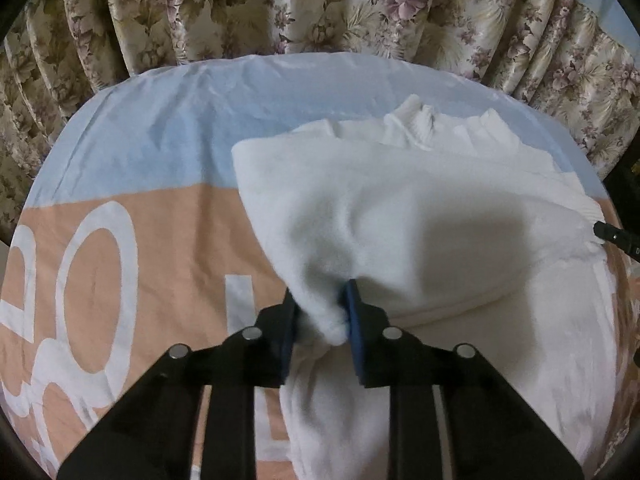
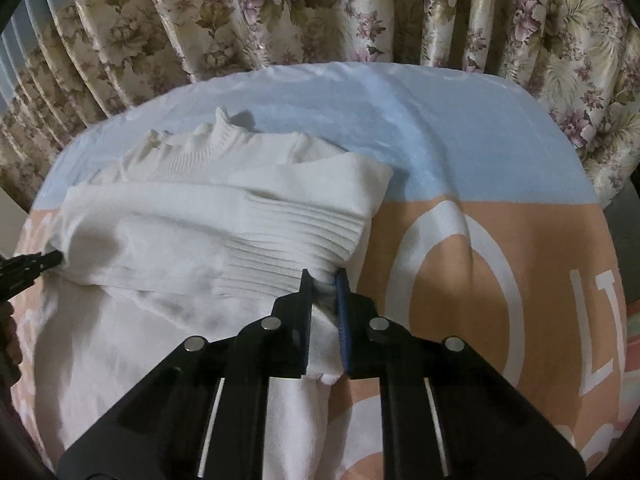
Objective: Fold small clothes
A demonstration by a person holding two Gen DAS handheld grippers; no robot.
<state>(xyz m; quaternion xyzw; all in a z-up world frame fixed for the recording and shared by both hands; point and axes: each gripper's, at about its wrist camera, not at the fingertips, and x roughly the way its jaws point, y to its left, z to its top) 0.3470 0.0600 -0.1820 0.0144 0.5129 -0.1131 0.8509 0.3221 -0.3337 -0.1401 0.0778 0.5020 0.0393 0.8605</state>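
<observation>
A white knitted sweater [image 1: 420, 208] lies on a blue and peach cover [image 1: 140, 168], with its lower part folded up toward the ribbed collar [image 1: 416, 120]. My left gripper [image 1: 322, 300] is shut on a bunched corner of the folded layer, which it holds a little above the layer beneath. In the right wrist view, my right gripper [image 2: 324, 280] is shut on the ribbed hem of the sweater [image 2: 200, 232] at its other corner. The left gripper [image 2: 36, 264] shows at that view's left edge, at the sweater's side.
The cover [image 2: 500, 200] carries large white letters and spreads over the whole surface. A flowered curtain [image 1: 280, 8] hangs close behind the far edge. Bare cover lies left of the sweater in the left wrist view and right of it in the right wrist view.
</observation>
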